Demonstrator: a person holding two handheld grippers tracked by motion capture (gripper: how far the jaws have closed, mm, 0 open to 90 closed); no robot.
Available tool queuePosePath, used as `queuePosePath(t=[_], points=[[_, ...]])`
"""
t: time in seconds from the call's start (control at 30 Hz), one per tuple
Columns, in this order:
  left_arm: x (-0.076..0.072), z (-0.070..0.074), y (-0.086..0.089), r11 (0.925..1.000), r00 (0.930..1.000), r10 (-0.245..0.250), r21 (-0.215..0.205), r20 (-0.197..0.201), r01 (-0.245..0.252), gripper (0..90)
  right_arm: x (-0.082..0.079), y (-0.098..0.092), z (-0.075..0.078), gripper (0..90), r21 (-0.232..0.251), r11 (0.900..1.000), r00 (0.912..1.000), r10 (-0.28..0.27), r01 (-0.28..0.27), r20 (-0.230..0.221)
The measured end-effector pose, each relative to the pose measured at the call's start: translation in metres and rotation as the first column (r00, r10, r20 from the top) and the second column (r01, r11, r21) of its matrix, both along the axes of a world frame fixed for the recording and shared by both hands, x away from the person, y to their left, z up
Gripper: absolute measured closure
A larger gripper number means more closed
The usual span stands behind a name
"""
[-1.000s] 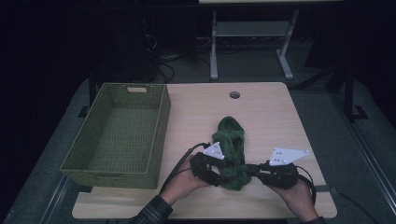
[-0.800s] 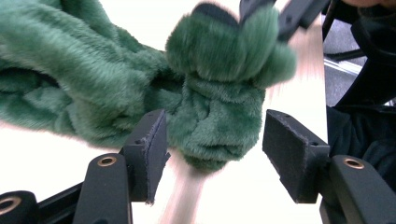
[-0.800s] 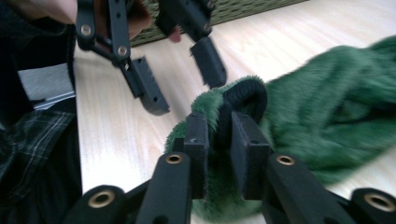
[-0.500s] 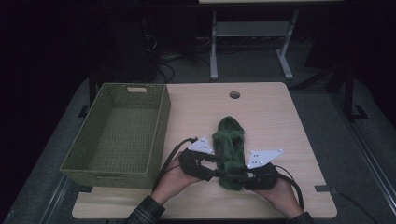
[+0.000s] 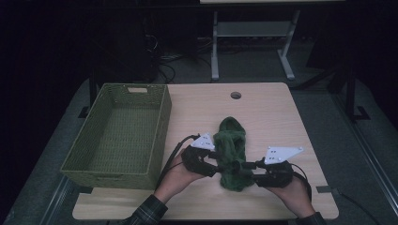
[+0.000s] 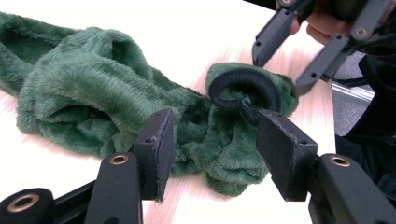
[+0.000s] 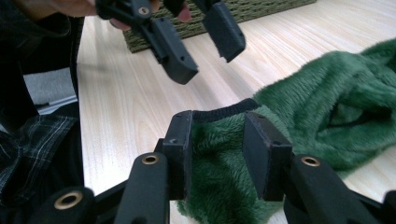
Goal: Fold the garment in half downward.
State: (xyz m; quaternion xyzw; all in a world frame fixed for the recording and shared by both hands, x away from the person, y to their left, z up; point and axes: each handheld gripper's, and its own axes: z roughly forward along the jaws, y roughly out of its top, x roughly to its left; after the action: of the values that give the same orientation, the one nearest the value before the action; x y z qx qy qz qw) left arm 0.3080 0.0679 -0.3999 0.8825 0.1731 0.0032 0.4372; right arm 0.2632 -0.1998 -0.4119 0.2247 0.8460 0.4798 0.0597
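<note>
My left claw (image 5: 220, 165): jaws spread wide, nothing between them, poised at the near end of the green plush garment (image 5: 231, 150).
My right claw (image 5: 244, 167): jaws parted, straddling the garment's black elastic hem (image 7: 223, 112); I cannot tell whether the pads touch the cloth.
Green plush garment: crumpled lengthwise on the near middle of my surface (image 5: 272, 108), between both claws, its hem end toward me.
Woven green basket (image 5: 119, 136): rectangular, on the surface's left side, just beside my left hand (image 5: 176, 171).
Surface: pale wood grain, round cable hole (image 5: 235, 95) near the far edge.
Room: dark; another table's white legs (image 5: 215, 47) and loose cables (image 5: 169, 61) on the floor beyond.
</note>
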Motion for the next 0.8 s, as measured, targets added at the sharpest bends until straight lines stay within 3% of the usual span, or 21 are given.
queuePosePath(t=[0.1, 0.3, 0.6, 0.63, 0.7, 0.8], points=[[0.001, 0.0, -0.004, 0.9999, 0.9999, -0.01, 0.0, 0.005, 0.01, 45.9, 0.003, 0.001, -0.005, 66.5, -0.007, 1.0, 0.9998, 0.006, -0.006, -0.021], [0.001, 0.003, -0.006, 0.9998, 0.9998, -0.017, -0.011, 0.008, 0.017, 49.0, 0.001, 0.014, -0.014, 84.1, -0.051, 0.997, 0.9981, 0.053, -0.054, -0.032], [0.001, -0.015, -0.03, 0.9994, 0.9992, -0.033, 0.012, -0.024, 0.034, 52.7, 0.0, 0.022, -0.025, 87.5, -0.07, 0.994, 0.9958, 0.079, -0.082, -0.044], [0.001, -0.019, -0.033, 0.9988, 0.999, -0.035, 0.032, -0.028, 0.036, 53.4, -0.001, 0.023, -0.026, 87.8, -0.07, 0.994, 0.9955, 0.08, -0.084, -0.05], [0.001, -0.024, -0.036, 0.9969, 0.9989, -0.036, 0.068, -0.031, 0.038, 59.9, -0.003, 0.024, -0.026, 88.3, -0.075, 0.993, 0.9948, 0.09, -0.094, -0.047], [0.001, -0.028, -0.035, 0.9965, 0.9972, -0.048, 0.066, -0.058, 0.052, 71.4, -0.006, 0.022, -0.025, 88.0, -0.075, 0.992, 0.9946, 0.094, -0.097, -0.043]])
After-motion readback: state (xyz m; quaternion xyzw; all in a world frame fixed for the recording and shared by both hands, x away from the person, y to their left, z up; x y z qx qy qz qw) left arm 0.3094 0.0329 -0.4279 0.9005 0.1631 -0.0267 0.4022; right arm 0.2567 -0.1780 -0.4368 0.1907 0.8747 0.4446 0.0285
